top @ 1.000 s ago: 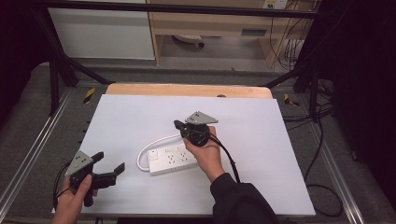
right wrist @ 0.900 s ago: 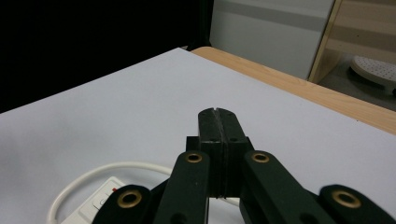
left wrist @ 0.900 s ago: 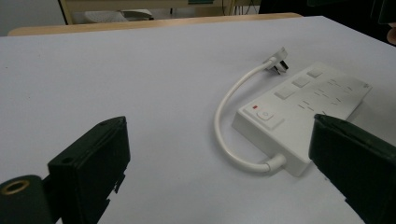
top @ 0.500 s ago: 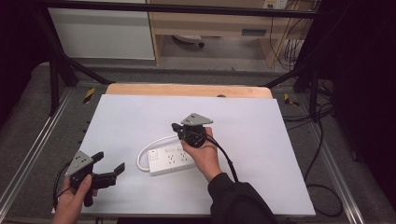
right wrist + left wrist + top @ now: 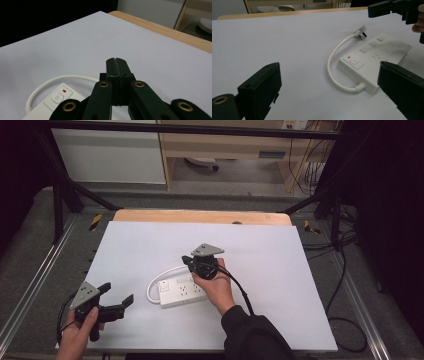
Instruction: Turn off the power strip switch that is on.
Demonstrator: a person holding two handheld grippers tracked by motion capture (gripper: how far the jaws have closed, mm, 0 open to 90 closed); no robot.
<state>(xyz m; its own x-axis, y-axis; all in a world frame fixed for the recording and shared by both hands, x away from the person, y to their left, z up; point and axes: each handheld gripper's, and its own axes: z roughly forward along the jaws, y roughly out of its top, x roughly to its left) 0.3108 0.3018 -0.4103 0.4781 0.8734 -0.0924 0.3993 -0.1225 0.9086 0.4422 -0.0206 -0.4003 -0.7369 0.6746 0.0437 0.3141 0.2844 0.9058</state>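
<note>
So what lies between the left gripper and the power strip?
Nothing: in the high view, only bare white table separates the open left gripper from the power strip. The left gripper view shows the same bare stretch.

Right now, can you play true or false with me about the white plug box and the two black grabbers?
1. The right hand-held gripper has its jaws pressed together. True.
2. The left hand-held gripper is squeezing the cord. False: its jaws stand wide apart with nothing between them.
3. The power strip lies flat on the white table. True.
4. The power strip's cord is black. False: it is white, and it curves round in a loop to its plug.
5. A red mark sits beside the power button. True.
</note>
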